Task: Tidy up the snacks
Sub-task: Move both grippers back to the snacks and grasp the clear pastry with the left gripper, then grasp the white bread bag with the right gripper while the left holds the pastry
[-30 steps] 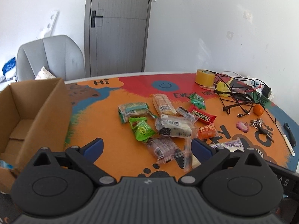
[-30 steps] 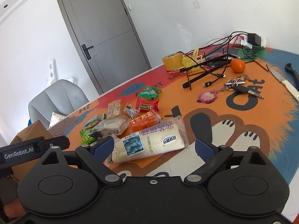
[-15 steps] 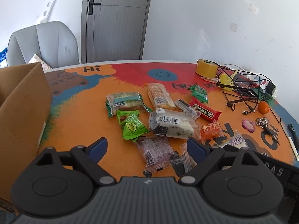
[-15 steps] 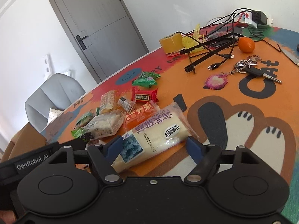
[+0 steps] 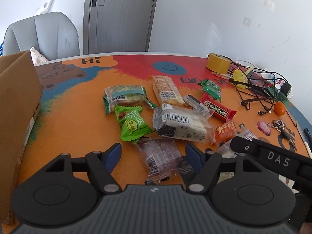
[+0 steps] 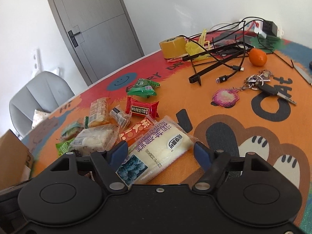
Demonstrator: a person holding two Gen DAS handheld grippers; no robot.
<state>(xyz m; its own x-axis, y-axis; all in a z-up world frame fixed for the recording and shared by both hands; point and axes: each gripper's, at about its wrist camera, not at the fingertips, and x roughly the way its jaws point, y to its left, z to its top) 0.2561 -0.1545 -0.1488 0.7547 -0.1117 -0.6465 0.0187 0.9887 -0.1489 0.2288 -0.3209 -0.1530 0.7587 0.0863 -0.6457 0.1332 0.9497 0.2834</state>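
Observation:
Several wrapped snacks lie in a heap on the colourful table mat (image 5: 74, 117). My left gripper (image 5: 153, 153) is open, its blue fingertips either side of a purple clear-wrapped snack (image 5: 161, 156). Beyond it lie a green packet (image 5: 132, 125) and a white black-speckled cake (image 5: 181, 124). My right gripper (image 6: 161, 149) is open, its fingertips straddling a long white bread pack (image 6: 156, 152). Next to that pack lie an orange packet (image 6: 136, 130) and a red packet (image 6: 141, 108). The cardboard box (image 5: 15, 105) stands at the left.
Yellow tape roll (image 6: 172, 45), tangled black cables (image 6: 224, 58), a tangerine (image 6: 257, 57), keys with a pink charm (image 6: 259, 83) lie on the right of the table. A grey chair (image 5: 41, 35) and a grey door (image 5: 120, 15) are behind.
Both grippers have moved forward and down toward the snack heap. The left one now straddles the purple snack; the right one has closed in on the white bread pack. The box has slid left in view.

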